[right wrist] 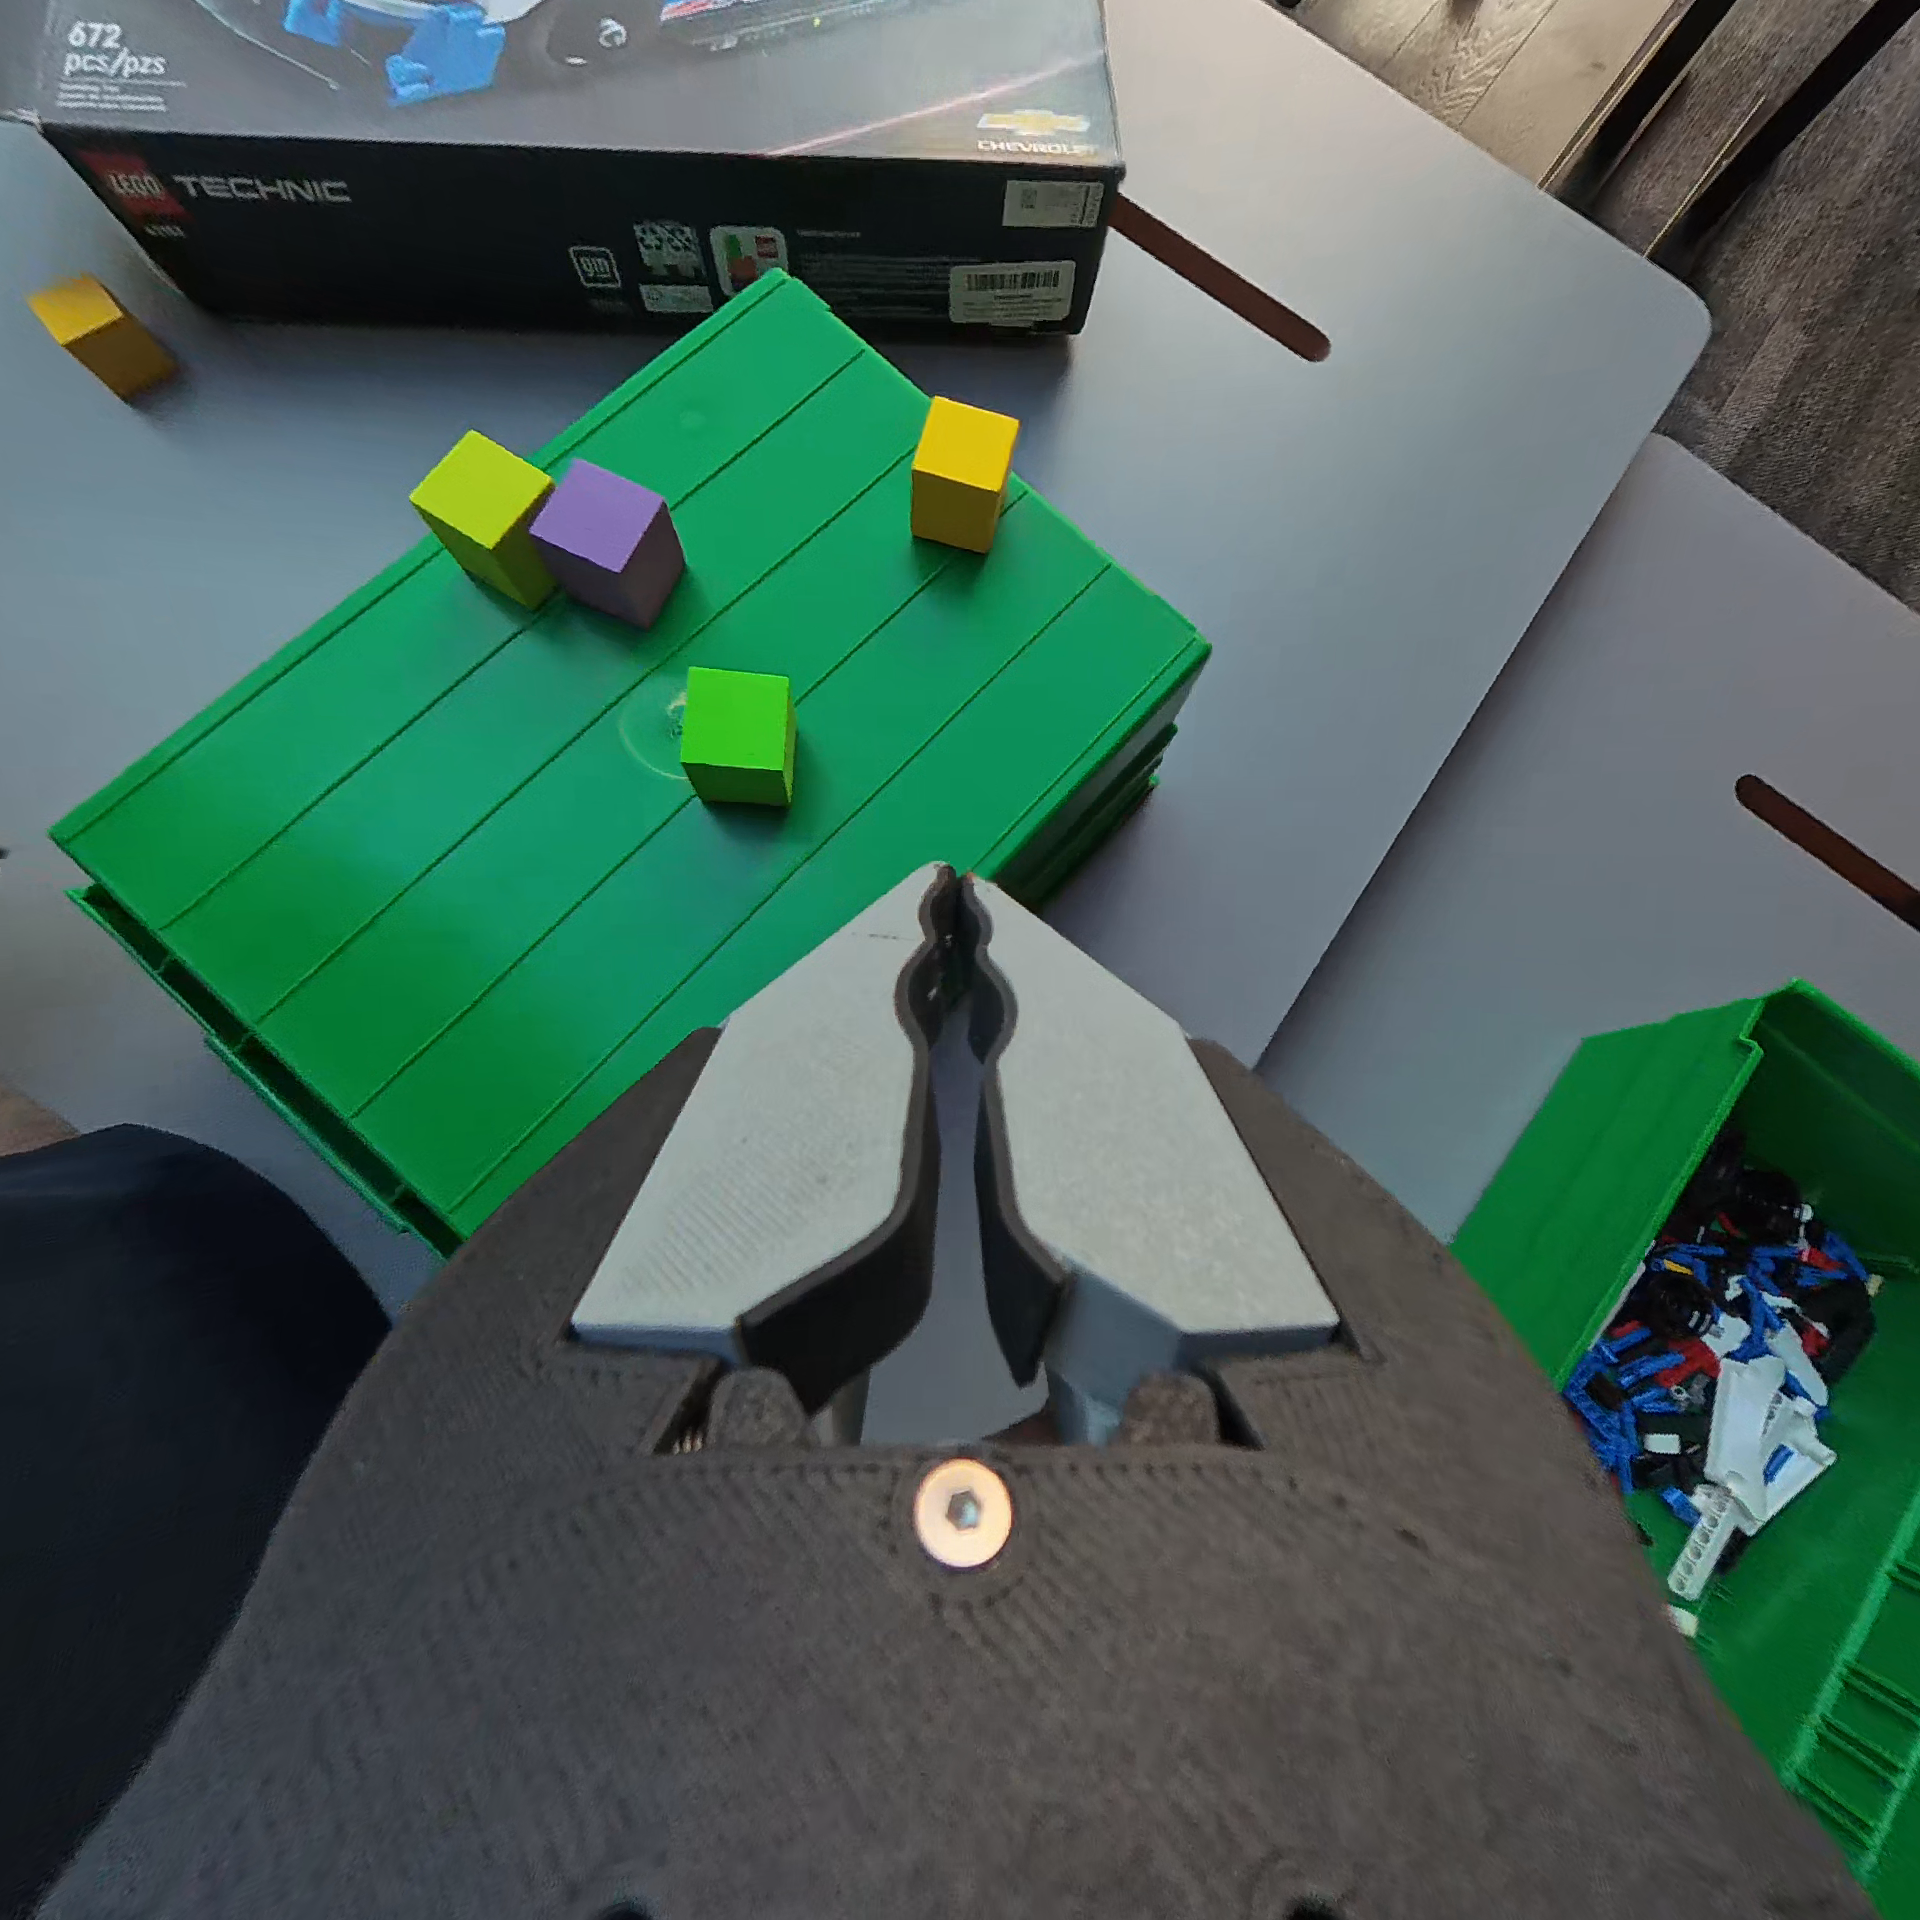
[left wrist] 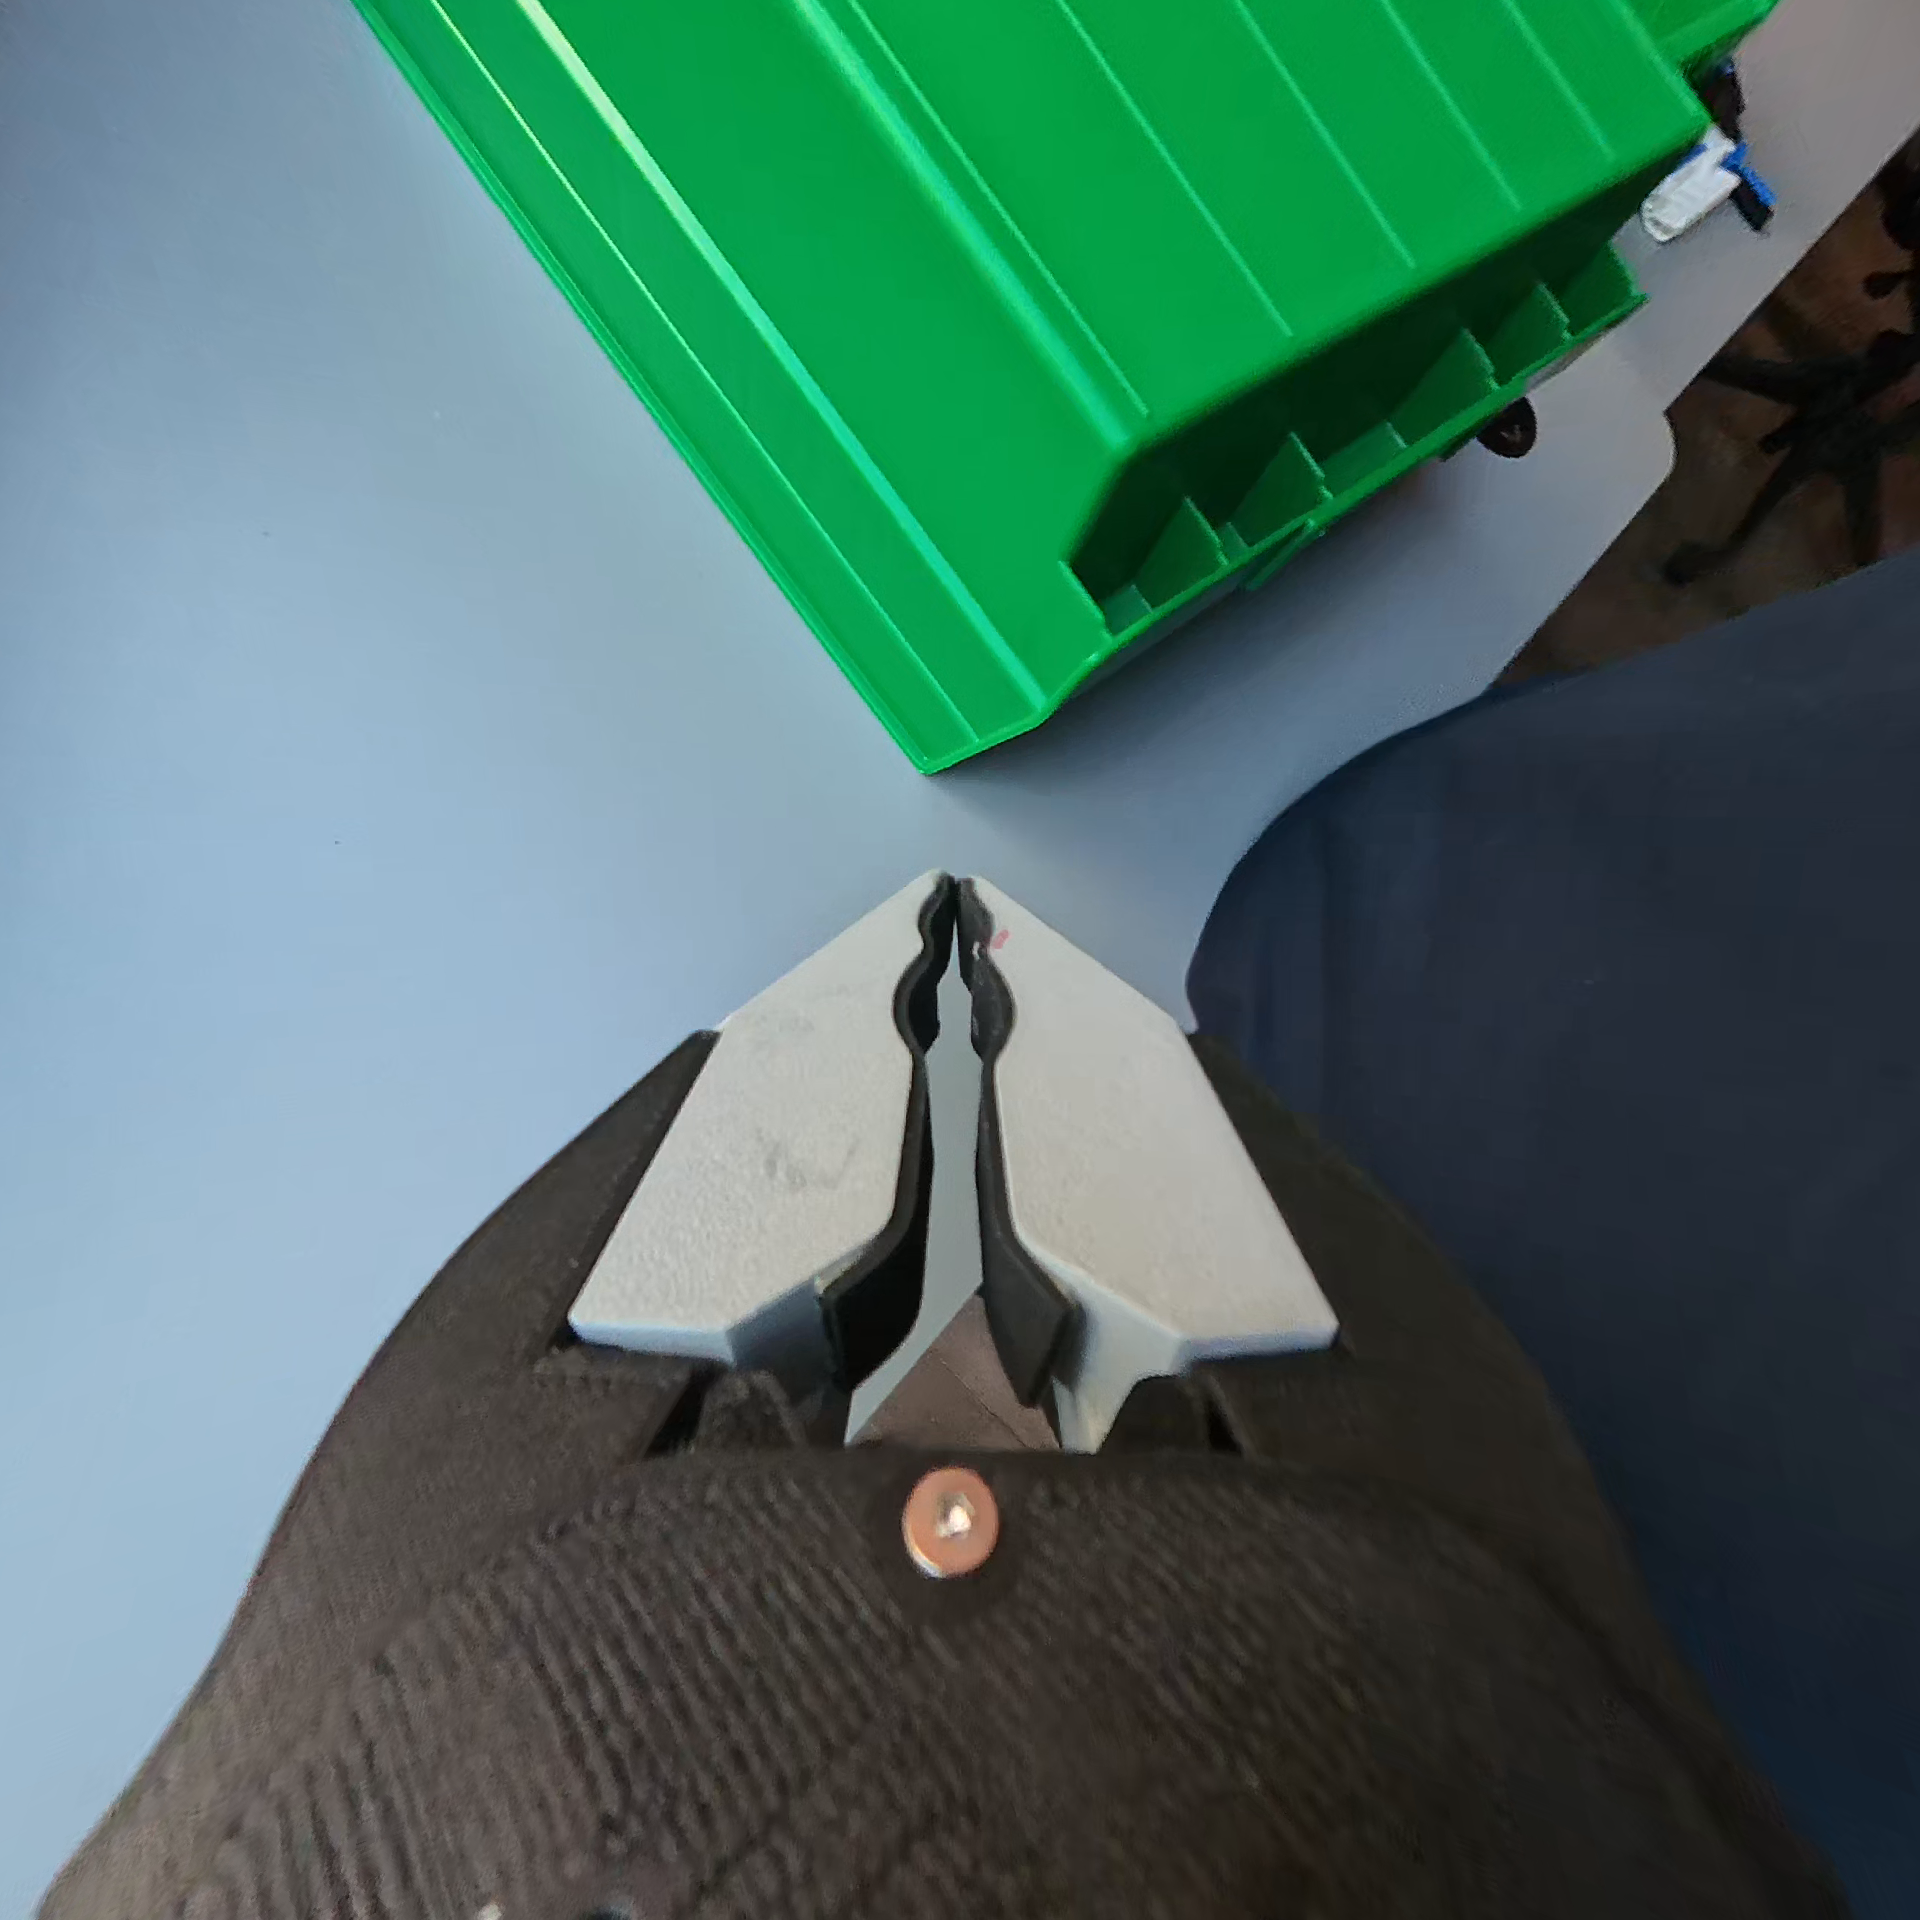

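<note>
Tabletop (left wrist: pixel 312 520), pale blue-grey, lies bare under the left claw (left wrist: pixel 954 894), whose black pads meet at the tips with nothing between them. It hangs near the low corner of an overturned green bin (left wrist: pixel 935 364), a short stretch of bare surface apart from it. A dark blue sleeve (left wrist: pixel 1610 987) fills the right of that view.

Moving rightward, a yellow block (right wrist: pixel 99 332) sits alone on the tabletop at far left, in front of a dark cardboard box (right wrist: pixel 623 208) printed with pictures. On the ribbed bottom of the overturned bin stand four blocks: a lime block (right wrist: pixel 483 514) touching a purple block (right wrist: pixel 608 540), a green block (right wrist: pixel 738 732) nearer the middle, and a second yellow block (right wrist: pixel 964 473) at the far right edge.

The right claw (right wrist: pixel 954 883) is likewise closed on nothing, poised over the near right edge of the bin; the green block is the closest to it, yet clearly apart. Neither claw touches anything. Further right, an open green bin (right wrist: pixel 1662 1143) holds a jumble of blue, white and black toy parts (right wrist: pixel 1714 1361).
</note>
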`<state>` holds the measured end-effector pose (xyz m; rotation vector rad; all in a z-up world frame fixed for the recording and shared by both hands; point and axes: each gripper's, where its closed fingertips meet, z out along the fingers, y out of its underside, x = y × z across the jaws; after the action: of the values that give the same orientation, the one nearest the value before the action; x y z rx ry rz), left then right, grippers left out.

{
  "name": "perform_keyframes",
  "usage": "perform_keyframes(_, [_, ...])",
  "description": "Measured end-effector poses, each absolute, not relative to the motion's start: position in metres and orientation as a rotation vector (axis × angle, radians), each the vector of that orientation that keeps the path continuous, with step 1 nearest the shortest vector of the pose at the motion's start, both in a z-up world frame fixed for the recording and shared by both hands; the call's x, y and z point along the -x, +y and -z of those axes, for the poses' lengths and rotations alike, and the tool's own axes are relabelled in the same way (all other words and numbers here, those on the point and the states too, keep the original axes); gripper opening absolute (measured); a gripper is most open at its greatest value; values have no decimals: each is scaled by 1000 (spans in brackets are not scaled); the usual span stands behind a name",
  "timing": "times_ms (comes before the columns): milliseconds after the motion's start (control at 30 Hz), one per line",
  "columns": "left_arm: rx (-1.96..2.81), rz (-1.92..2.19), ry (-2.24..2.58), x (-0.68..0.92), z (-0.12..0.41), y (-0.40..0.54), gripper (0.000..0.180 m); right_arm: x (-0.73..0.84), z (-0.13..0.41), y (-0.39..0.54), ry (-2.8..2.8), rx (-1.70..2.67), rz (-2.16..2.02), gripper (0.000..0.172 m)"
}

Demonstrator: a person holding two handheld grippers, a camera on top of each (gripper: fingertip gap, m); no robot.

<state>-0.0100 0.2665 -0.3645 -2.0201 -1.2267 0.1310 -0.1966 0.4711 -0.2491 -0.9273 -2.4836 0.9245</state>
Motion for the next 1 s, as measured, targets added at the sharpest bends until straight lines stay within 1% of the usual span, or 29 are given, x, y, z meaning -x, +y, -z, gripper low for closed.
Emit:
perform_keyframes(300, [2042,-43,-1072,-6,363,266,0,169,247,441,-2539,934,-934,0])
perform_keyframes(533, [2039,-59,-1105,-6,360,263,0,190,226,409,-2530,895,-1108,0])
perform_keyframes(700, [2051,-144,-1230,3,354,264,0,212,218,379,-2588,783,-1232,0])
perform_keyframes(800, [2017,-215,-1368,11,348,265,0,228,220,372,-2610,806,-1261,0])
perform_keyframes(1000, [1998,-235,-1547,6,348,284,0,262,227,392,-2550,874,-1224,7])
